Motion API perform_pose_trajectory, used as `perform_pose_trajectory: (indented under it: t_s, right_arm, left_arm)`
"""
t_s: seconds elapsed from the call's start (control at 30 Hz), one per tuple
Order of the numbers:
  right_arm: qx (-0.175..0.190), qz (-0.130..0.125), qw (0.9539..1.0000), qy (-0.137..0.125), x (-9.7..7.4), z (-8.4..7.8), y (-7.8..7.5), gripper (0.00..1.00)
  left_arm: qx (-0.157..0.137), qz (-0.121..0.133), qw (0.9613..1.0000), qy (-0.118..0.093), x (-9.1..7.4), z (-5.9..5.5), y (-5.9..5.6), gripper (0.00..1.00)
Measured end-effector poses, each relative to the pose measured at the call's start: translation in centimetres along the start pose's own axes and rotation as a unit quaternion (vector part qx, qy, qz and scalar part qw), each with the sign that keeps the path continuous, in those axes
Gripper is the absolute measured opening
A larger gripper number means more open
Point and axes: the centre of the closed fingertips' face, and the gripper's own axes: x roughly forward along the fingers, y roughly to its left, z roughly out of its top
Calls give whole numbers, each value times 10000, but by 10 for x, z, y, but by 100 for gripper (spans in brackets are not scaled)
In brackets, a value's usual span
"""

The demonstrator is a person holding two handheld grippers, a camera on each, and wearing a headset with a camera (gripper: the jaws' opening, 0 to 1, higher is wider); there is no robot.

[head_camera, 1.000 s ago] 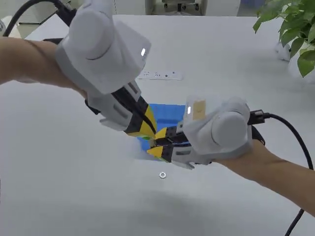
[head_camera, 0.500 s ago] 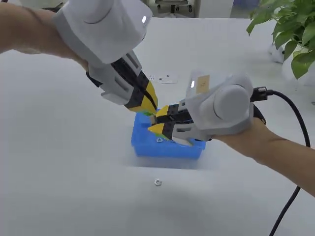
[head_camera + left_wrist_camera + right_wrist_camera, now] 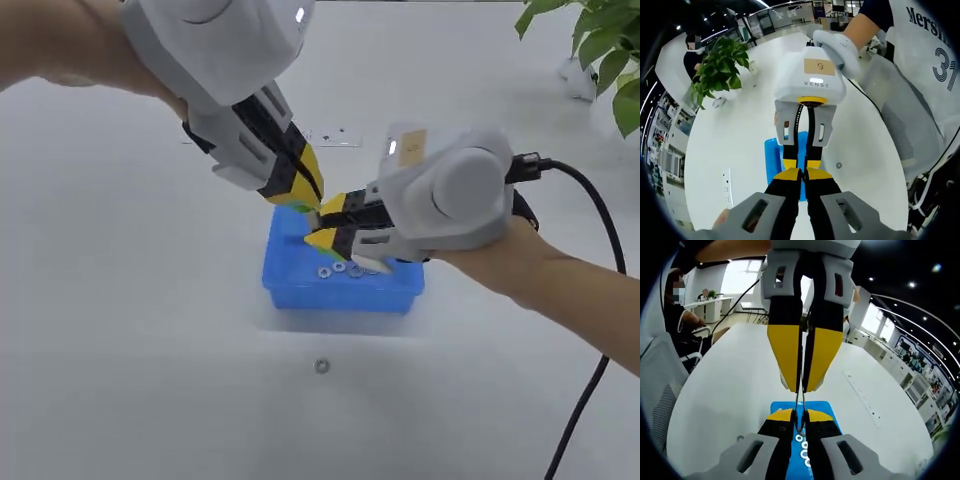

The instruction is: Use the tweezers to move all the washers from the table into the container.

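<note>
Washers point(image 3: 340, 268) in container point(image 3: 290, 292) — prob. drop step; left gripper point(image 3: 314, 203) & right gripper point(image 3: 322, 226) both clamped on tweezers point(image 3: 801, 399); nxt — fetch near washer point(image 3: 322, 366), needs fine aim.

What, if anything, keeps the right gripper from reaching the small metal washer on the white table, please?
Probably yes: the small metal washer lies on bare white table near the right gripper.

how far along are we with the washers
Mostly done: several washers lie in the blue container. The left gripper and right gripper hold the tweezers over it. One last washer lies on the table, left to move.
</note>
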Motion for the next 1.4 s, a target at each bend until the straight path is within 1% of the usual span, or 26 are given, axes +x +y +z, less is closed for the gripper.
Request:
perform_pose_trajectory:
  t_s: [0.13, 0.27, 0.33, 0.4, 0.47, 0.53, 0.67, 0.83, 0.9, 0.97, 1.03, 1.13, 1.23, 1.4]
  right_arm:
    - [64, 76, 9999, 54, 12, -11, -1, 10]
    - [166, 200, 9996, 144, 24, -25, 0, 10]
    - [208, 235, 9994, 168, 29, -31, 1, 10]
    - [265, 267, 9991, 185, 33, -35, 2, 10]
    - [288, 291, 9990, 190, 36, -37, 4, 10]
    - [317, 318, 9988, 196, 37, -39, 5, 10]
    - [343, 321, 9987, 214, 38, -43, 5, 10]
    - [371, 308, 9985, 259, 38, -46, 6, 10]
    - [379, 297, 9985, 264, 37, -46, 5, 10]
    - [375, 294, 9985, 277, 36, -46, 5, 10]
    - [375, 273, 9986, 272, 35, -44, 4, 11]
    - [350, 256, 9988, 227, 31, -40, 5, 11]
    - [310, 248, 9990, 207, 26, -35, 5, 11]
    - [276, 204, 9994, 105, 15, -21, 6, 11]
  left_arm:
    - [-89, -77, 9999, 29, 13, -13, 6, 6]
    - [-276, -183, 9994, 8, 27, -28, 12, 6]
    - [-329, -222, 9992, 9, 33, -34, 13, 6]
    - [-367, -259, 9990, 24, 37, -37, 12, 6]
    - [-387, -292, 9988, 34, 39, -38, 10, 6]
    - [-397, -315, 9987, 39, 44, -42, 10, 6]
    - [-456, -337, 9984, 24, 47, -45, 12, 6]
    - [-506, -342, 9981, 5, 48, -44, 13, 6]
    - [-504, -341, 9981, 0, 47, -40, 11, 6]
    - [-505, -337, 9982, -1, 46, -39, 11, 6]
    - [-482, -320, 9983, 4, 44, -33, 8, 6]
    - [-429, -307, 9986, 15, 38, -27, 4, 6]
    - [-373, -288, 9989, 27, 36, -25, 3, 6]
    - [-225, -212, 9995, 41, 19, -14, 0, 6]
